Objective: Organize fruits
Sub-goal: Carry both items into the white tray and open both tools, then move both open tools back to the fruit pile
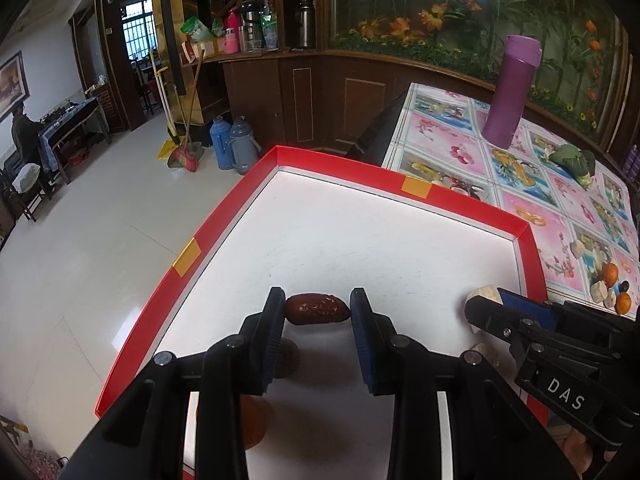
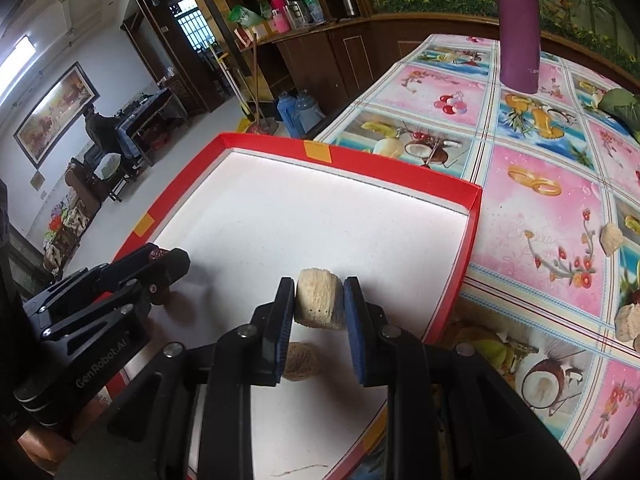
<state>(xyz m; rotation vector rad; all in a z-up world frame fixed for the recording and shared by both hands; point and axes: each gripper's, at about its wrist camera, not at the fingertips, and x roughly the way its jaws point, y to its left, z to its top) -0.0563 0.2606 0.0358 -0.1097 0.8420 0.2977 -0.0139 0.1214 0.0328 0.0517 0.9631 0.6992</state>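
Left gripper [image 1: 318,310] clamped on dark red date [image 1: 317,309], lower centre, over red-rimmed white tray [image 1: 400,240]. Right gripper [image 2: 319,304] gripping pale fibrous chunk [image 2: 319,302], possibly sugarcane, above same tray.

The tray [image 1: 460,196] has a red rim, a white floor and orange tape patches; the tablecloth [image 2: 540,216] shows pink and blue fruit-and-flower squares. A dark reddish-brown date [image 1: 318,309] sits between black fingers (blue pads), a pale beige chunk [image 2: 319,303] likewise, and the flask [image 1: 512,92] is purple.
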